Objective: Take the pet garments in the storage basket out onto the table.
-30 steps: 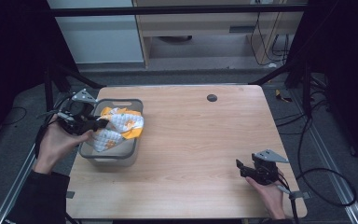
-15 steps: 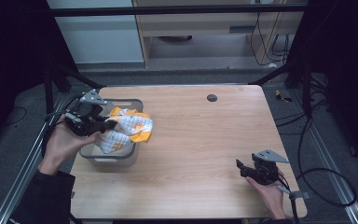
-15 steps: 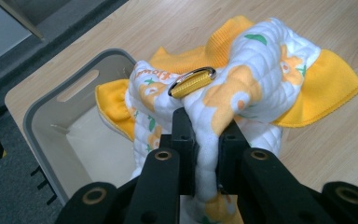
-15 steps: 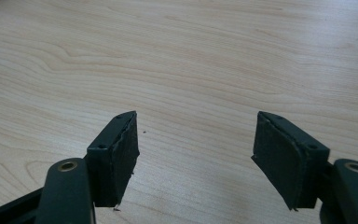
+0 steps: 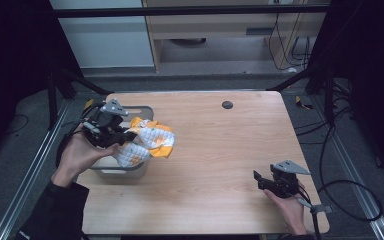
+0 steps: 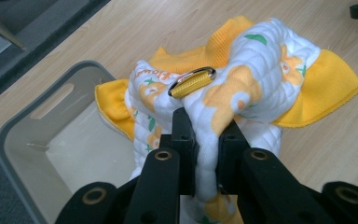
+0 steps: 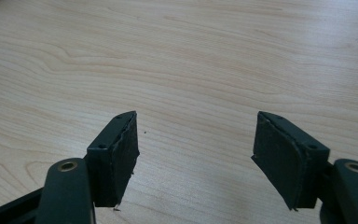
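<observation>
A small white quilted garment (image 5: 147, 142) with orange trim and a yellow strap with a metal ring (image 6: 192, 82) hangs from my left gripper (image 5: 125, 136), which is shut on a fold of it (image 6: 208, 158). The garment is lifted above the right rim of a grey plastic bin (image 5: 122, 170) at the table's left side, half over the bin and half over the wood. In the left gripper view the bin's inside (image 6: 74, 154) looks bare. My right gripper (image 5: 260, 181) rests low at the table's front right, open, with bare wood between its pads (image 7: 121, 154).
The wooden table (image 5: 230, 150) has a small dark round hole (image 5: 227, 104) near its back edge. Black frame bars and cables stand around the table, with a metal rail (image 5: 25, 175) along the left.
My left gripper has risen and shifted right, pulling the garment up out of the bin and partly over its right rim. The right gripper has stayed put.
</observation>
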Demonstrator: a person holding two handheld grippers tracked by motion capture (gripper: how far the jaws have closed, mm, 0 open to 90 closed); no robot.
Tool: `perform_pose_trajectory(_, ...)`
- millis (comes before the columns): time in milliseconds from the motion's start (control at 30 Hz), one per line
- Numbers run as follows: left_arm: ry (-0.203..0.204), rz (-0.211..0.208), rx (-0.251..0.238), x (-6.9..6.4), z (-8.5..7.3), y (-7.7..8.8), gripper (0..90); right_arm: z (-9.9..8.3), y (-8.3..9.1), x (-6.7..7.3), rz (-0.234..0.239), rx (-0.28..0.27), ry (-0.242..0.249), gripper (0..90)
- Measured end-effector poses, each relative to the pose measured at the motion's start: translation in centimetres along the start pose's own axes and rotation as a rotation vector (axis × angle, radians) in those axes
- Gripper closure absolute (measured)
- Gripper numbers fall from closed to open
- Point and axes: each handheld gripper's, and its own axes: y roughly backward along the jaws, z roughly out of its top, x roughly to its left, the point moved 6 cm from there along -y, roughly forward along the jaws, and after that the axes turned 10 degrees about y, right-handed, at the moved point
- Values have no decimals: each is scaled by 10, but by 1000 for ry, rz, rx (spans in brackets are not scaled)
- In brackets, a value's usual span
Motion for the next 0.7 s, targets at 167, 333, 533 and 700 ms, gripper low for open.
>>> perform_pose_trajectory(167,-20,-17,5,-8,4,-6,813,0,0,0,0,-1,0,308)
perform_pose_trajectory(333,-39,-27,15,-15,8,-11,813,0,1,0,2,0,-8,308)
perform_pose_trajectory(533,-61,-52,17,-26,11,-19,813,0,1,-1,1,-2,-7,308)
perform_pose_trajectory(700,-84,-65,27,-35,14,-25,812,0,1,-1,1,-2,-7,308)
